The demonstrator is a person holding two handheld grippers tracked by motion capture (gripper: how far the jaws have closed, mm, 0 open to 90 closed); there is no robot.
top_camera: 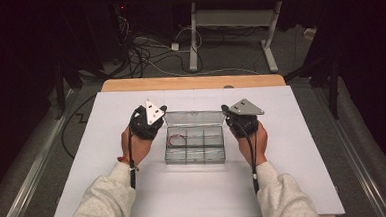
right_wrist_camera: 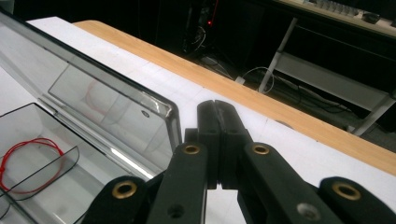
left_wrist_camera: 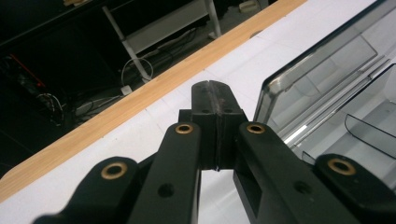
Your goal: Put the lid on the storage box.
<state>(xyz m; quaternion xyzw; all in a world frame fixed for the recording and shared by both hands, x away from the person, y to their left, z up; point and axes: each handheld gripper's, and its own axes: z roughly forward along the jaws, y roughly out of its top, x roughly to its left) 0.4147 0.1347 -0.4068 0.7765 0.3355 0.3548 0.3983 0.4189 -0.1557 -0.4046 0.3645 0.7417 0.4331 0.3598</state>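
A clear plastic compartment box (top_camera: 195,144) stands open in the middle of the white sheet, its lid (top_camera: 194,118) tilted up at the back. A red looped string (top_camera: 176,138) lies in its back-left compartment, and the same string (right_wrist_camera: 25,154) shows in the right gripper view. My left gripper (top_camera: 162,110) is at the lid's left end, jaws pressed together with nothing between them; its fingertips (left_wrist_camera: 214,95) sit just beside the lid's corner (left_wrist_camera: 268,86). My right gripper (top_camera: 225,109) is at the lid's right end, likewise shut and empty (right_wrist_camera: 215,114), next to the lid's corner (right_wrist_camera: 163,109).
A white sheet (top_camera: 195,188) covers most of the wooden table (top_camera: 189,82). Beyond the far edge are cables on the floor (top_camera: 143,51) and the legs of another desk (top_camera: 193,33). Metal rails (top_camera: 38,156) run along both sides.
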